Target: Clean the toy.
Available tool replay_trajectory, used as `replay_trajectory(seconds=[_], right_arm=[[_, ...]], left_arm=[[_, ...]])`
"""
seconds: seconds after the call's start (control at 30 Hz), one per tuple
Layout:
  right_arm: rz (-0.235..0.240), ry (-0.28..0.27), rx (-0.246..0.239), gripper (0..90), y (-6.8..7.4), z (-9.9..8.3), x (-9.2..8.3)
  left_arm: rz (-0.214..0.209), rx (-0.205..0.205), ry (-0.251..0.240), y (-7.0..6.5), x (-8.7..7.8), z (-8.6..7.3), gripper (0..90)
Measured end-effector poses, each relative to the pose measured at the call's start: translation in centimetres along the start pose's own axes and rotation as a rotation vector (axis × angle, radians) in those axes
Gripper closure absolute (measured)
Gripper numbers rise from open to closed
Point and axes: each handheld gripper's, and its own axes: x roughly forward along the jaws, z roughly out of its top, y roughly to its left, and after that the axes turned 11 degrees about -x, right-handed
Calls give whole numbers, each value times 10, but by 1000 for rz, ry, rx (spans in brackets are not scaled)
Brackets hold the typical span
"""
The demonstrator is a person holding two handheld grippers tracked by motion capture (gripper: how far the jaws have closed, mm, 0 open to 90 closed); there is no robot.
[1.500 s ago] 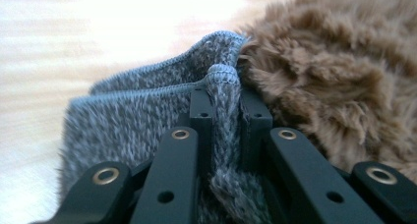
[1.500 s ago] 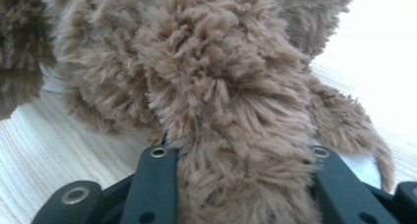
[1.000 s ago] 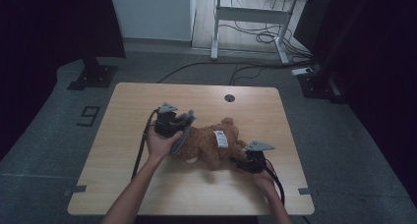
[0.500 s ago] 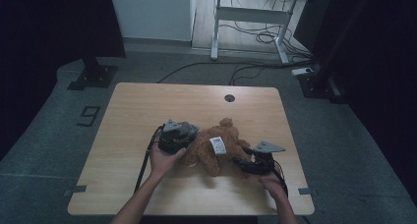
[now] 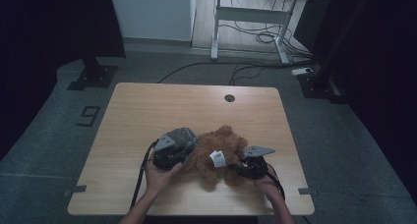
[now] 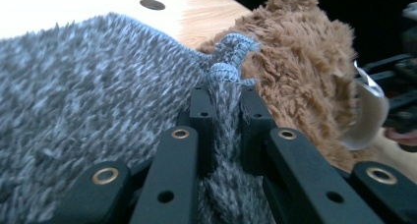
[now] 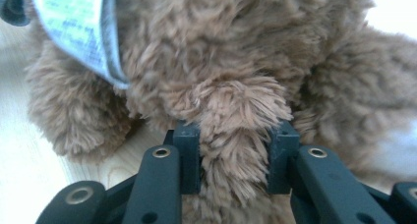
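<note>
At the left of the high view, the person's left hand (image 5: pixel 156 175) holds the left gripper (image 5: pixel 173 153) low over the wooden table (image 5: pixel 147 111), with a grey knitted garment (image 5: pixel 179 138) draped over its top. In the left gripper view its jaws are pinched tight on a fold of that grey knit, the ribbed edge bunching up just past the fingertips (image 6: pixel 201 108). The garment touches the brown plush toy (image 5: pixel 219 153), which lies on the near half of the table between the two grippers. A white label (image 5: pixel 218 158) sticks out from the toy's middle. On the right, the right gripper (image 5: pixel 246 169) has just been closing its jaws, which now clamp a furry limb (image 7: pixel 236 130) of the toy.
</note>
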Motion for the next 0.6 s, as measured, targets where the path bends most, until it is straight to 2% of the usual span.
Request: replay_trajectory(seconds=[0.07,0.13,0.2,0.3,0.4,0.47,0.5,0.53,0.6], right_arm=[[-12,8,0,687,2,-1,3],[-30,14,-3,697,4,-1,6],[-52,18,-3,705,6,-1,10],[-68,22,14,713,5,-2,12],[-69,18,15,713,6,-2,12],[-67,14,18,712,6,-2,11],[-66,12,20,712,6,-2,11],[-64,7,24,712,5,-2,11],[-57,2,30,712,4,-3,10]], left_arm=[[-9,-4,-11,-2,-5,-5,795],[-8,-13,-13,-6,-10,-3,794],[-9,-20,-11,-12,-11,7,794],[-24,-5,-21,-29,-4,29,794],[-55,40,-21,-57,13,47,793],[-73,62,-4,-74,29,53,792],[-72,81,23,-87,46,54,792],[-61,98,39,-93,55,53,791],[-13,146,67,-102,78,47,790]])
